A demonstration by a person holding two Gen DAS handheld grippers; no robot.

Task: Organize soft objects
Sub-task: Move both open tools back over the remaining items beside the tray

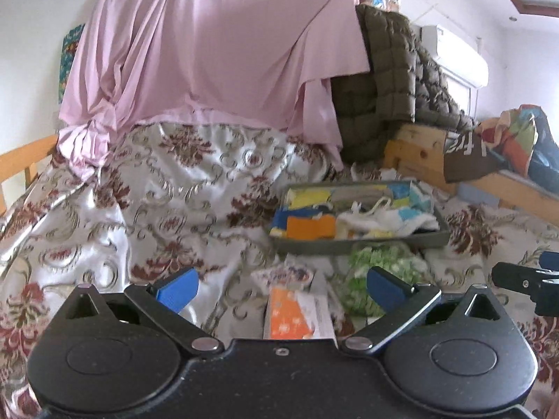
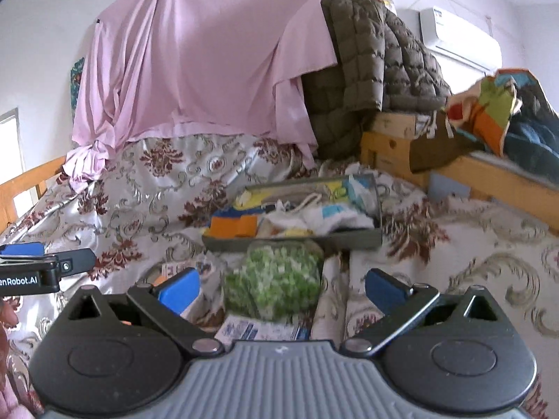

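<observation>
Two hand-held grippers are hovering over a patterned bed (image 1: 167, 188), both wide open and holding nothing: the left hand-held gripper (image 1: 281, 288) above an orange packet (image 1: 284, 319), the right hand-held gripper (image 2: 281, 288) facing a green-and-white soft bundle (image 2: 276, 279). Just behind is sitting a crammed grey tray (image 2: 290, 241); anything added risks spilling over its low rim or sliding off the slick, rumpled cover.

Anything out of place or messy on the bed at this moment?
Yes. The grey tray holds cloths heaped unevenly, one orange piece hanging over its near rim. A green speckled item and an orange-white packet lie loose outside it. Both grippers, left and right, are open.
</observation>
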